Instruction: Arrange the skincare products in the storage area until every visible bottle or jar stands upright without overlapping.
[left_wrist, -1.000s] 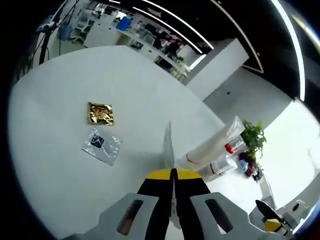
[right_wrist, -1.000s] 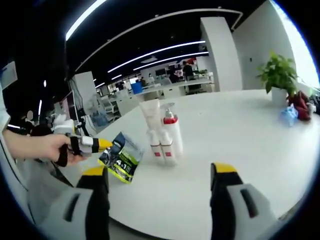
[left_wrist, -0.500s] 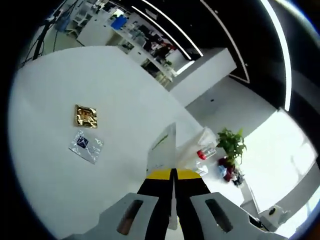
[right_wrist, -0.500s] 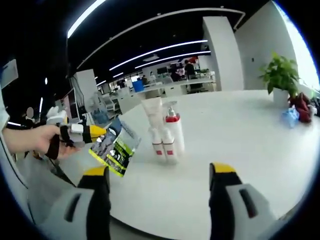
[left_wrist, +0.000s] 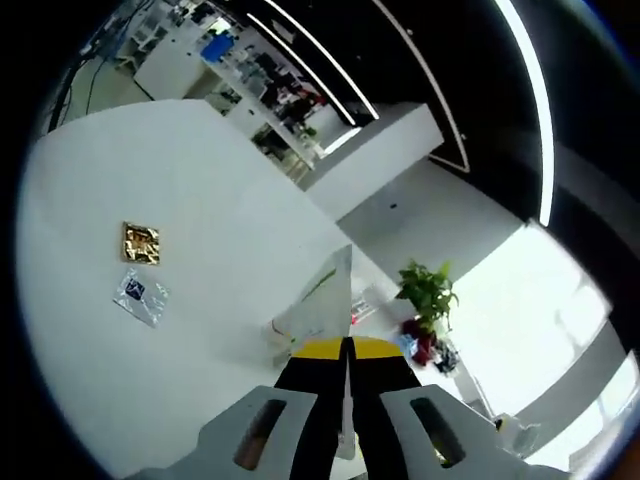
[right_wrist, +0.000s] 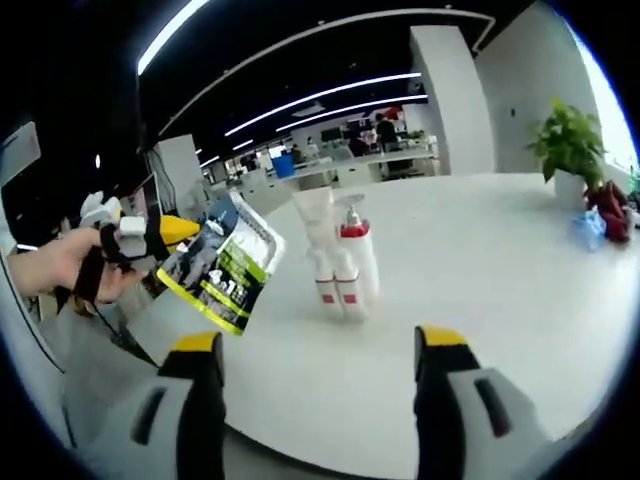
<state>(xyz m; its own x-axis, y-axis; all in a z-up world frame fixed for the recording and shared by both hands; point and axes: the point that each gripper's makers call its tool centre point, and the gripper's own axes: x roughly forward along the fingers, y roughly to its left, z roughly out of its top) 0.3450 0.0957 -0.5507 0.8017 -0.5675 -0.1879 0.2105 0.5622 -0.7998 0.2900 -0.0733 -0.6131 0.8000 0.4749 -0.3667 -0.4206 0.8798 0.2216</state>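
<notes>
My left gripper (left_wrist: 347, 350) is shut on a flat sachet (left_wrist: 322, 305), seen edge-on and lifted above the white table (left_wrist: 150, 380). In the right gripper view the left gripper (right_wrist: 165, 232), held by a hand, carries that sachet (right_wrist: 222, 264), black and green with print, in the air at the left. A white tube (right_wrist: 318, 225) with a red cap down and a white pump bottle (right_wrist: 357, 255) with a red collar stand upright together mid-table. My right gripper (right_wrist: 318, 350) is open, well in front of them.
A gold sachet (left_wrist: 141, 243) and a silver sachet (left_wrist: 139, 297) lie flat on the table at the left. A potted plant (right_wrist: 568, 150) and small red and blue items (right_wrist: 600, 212) sit at the far right of the table (right_wrist: 480, 250).
The left gripper has raised the black and green sachet higher off the table and tilted it up. The right gripper holds about the same place.
</notes>
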